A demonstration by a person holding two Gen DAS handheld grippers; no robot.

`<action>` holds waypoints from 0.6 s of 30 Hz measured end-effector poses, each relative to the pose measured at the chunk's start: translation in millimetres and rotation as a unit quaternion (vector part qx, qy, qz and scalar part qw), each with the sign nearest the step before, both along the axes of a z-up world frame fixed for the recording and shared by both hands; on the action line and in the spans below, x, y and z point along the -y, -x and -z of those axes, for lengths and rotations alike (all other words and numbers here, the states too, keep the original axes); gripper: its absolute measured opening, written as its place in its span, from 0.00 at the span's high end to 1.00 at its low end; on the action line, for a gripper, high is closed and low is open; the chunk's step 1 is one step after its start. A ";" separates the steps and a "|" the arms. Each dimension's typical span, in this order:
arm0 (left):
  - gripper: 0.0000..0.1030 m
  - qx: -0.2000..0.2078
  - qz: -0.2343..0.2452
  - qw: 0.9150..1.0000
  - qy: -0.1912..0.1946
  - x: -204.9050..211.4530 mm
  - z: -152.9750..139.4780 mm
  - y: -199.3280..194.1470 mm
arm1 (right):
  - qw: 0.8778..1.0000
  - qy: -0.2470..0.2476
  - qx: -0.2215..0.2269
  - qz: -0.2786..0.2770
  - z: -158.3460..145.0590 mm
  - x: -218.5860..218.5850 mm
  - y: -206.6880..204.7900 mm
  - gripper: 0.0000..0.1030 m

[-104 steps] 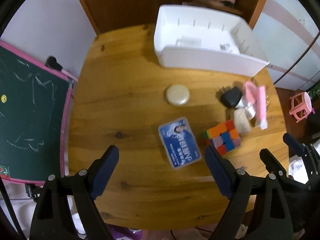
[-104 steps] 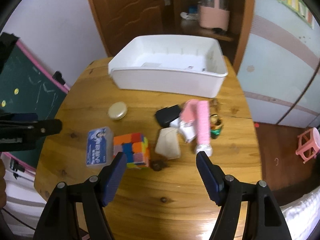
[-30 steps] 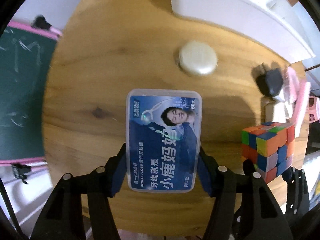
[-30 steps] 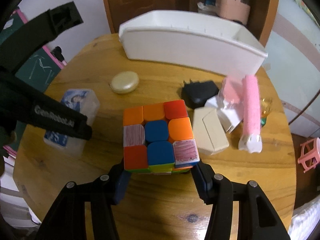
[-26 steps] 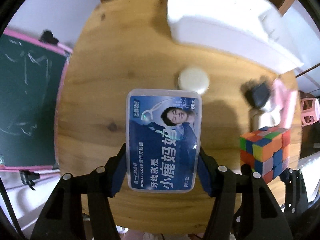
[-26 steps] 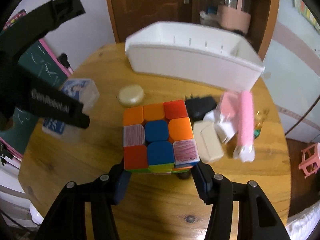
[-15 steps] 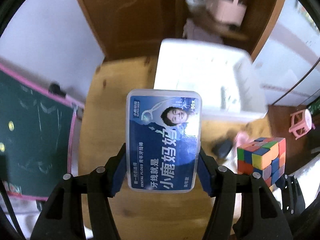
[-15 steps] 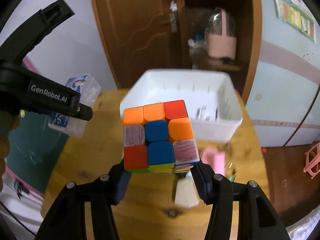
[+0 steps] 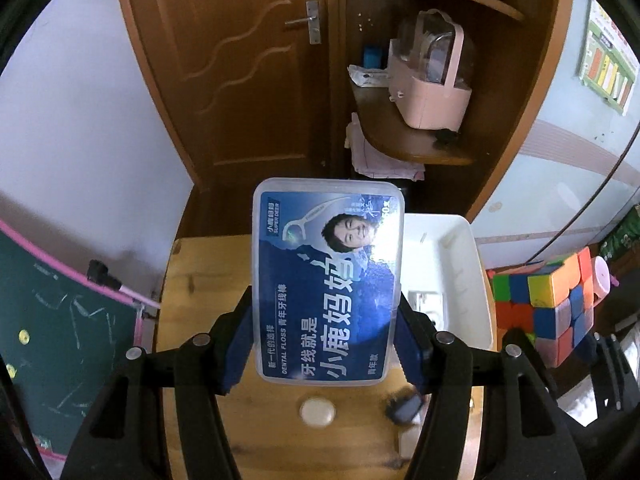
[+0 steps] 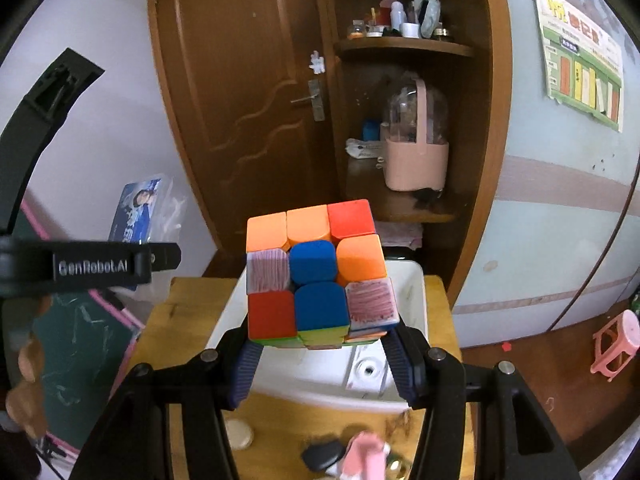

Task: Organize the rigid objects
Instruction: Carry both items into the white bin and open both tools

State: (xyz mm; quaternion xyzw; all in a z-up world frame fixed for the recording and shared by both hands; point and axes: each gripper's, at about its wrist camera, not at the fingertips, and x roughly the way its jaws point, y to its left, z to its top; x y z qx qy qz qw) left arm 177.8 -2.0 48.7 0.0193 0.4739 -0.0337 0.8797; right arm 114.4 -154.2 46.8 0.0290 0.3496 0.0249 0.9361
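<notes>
My left gripper (image 9: pixel 325 344) is shut on a clear dental floss box (image 9: pixel 326 276) with a blue label, held high above the round wooden table (image 9: pixel 200 272). My right gripper (image 10: pixel 320 352) is shut on a colourful puzzle cube (image 10: pixel 316 272), also raised. The white plastic bin (image 9: pixel 464 264) sits at the table's far side, partly hidden behind both held things; it also shows as the white bin (image 10: pixel 312 372) below the cube. From the left wrist view the cube (image 9: pixel 548 304) appears at the right, and from the right wrist view the floss box (image 10: pixel 140 208) appears at the left.
On the table lie a round cream tin (image 9: pixel 318 410), a black adapter (image 9: pixel 404 406) and a pink item (image 10: pixel 364 456). A green chalkboard (image 9: pixel 60 328) leans at the left. Behind the table stand a brown door (image 9: pixel 240 80) and a corner shelf with a pink basket (image 9: pixel 430 96).
Both grippers rose from table height with the floss box and the cube still clamped, and tilted up, so the table objects dropped low in view and the bin, door and shelf came in.
</notes>
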 end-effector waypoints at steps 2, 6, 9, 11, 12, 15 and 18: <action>0.37 -0.008 -0.002 1.000 0.002 2.3 15.2 -19.3 | 1.000 0.008 -0.014 0.007 8.9 -1.0 -18.3 0.45; 0.37 -0.029 -0.010 0.999 -0.012 5.2 46.3 -47.1 | 0.998 0.011 -0.045 0.031 35.2 1.3 -51.4 0.45; 0.37 -0.050 -0.010 0.998 -0.025 7.5 77.8 -64.8 | 0.996 0.012 -0.078 0.048 60.7 6.6 -76.4 0.45; 0.37 -0.071 -0.006 0.997 -0.036 9.1 103.8 -74.6 | 0.993 0.020 -0.104 0.054 82.9 6.6 -91.2 0.45; 0.37 -0.078 -0.006 0.996 -0.040 9.6 111.7 -77.6 | 0.992 0.020 -0.116 0.055 93.1 6.6 -95.6 0.45; 0.37 -0.110 -0.014 0.992 -0.057 9.3 145.1 -86.2 | 0.986 0.015 -0.156 0.058 127.7 7.5 -106.9 0.45; 0.37 -0.143 -0.020 0.988 -0.053 5.7 171.1 -89.8 | 0.981 0.016 -0.186 0.055 155.8 6.3 -111.3 0.45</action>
